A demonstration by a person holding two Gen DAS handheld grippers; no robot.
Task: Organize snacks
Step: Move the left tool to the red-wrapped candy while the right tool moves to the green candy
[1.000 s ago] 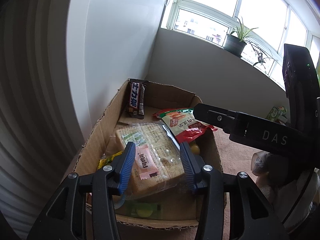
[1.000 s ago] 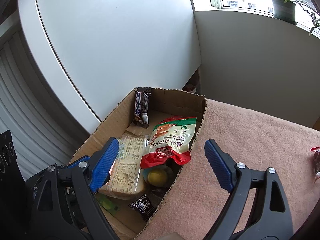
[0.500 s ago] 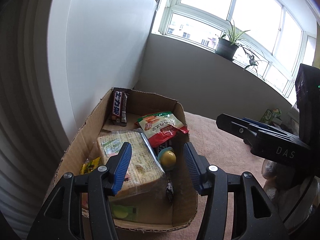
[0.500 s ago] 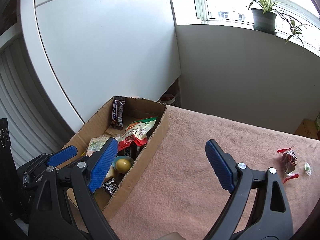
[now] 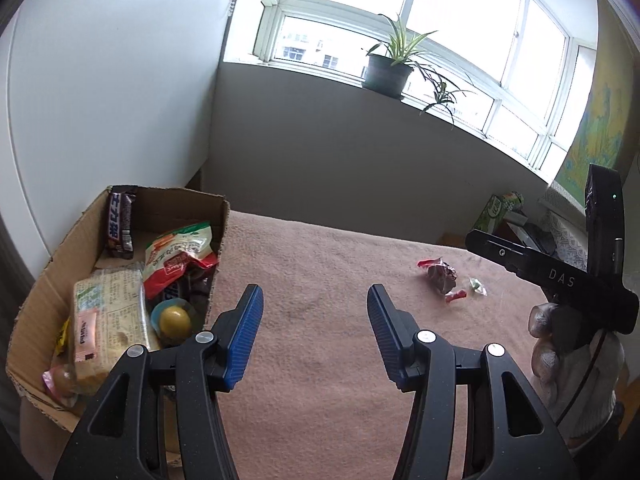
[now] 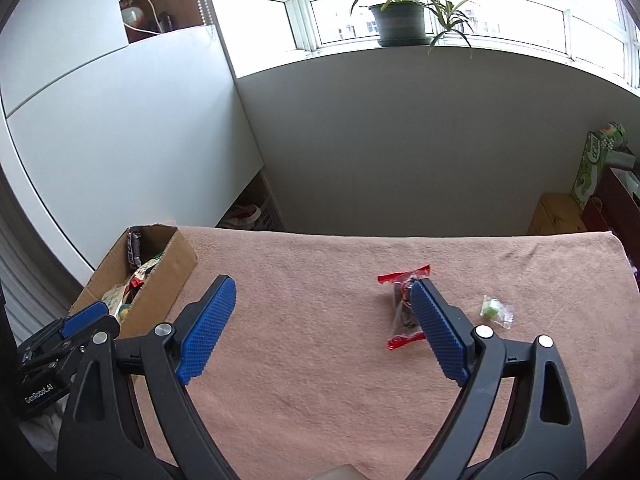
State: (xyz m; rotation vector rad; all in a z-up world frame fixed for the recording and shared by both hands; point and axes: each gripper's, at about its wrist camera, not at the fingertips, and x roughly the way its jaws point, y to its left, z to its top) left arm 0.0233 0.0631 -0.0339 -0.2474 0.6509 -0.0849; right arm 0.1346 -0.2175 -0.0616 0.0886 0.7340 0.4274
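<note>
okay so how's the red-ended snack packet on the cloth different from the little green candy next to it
The red-ended packet is much bigger than the green candy. The packet holds something dark between red crimped ends, while the candy is a pale green piece in clear wrap. In the right wrist view a blue finger covers part of the packet, while the candy shows whole. Both lie loose on the pink cloth, outside the cardboard box.

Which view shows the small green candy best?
Right wrist: the green candy lies unblocked on the cloth, its clear wrapper readable. Left wrist shows it too, but smaller and farther off.

"DAS" on right gripper (image 5: 560,276); "GenRobot.AI" on left gripper (image 6: 38,394).
</note>
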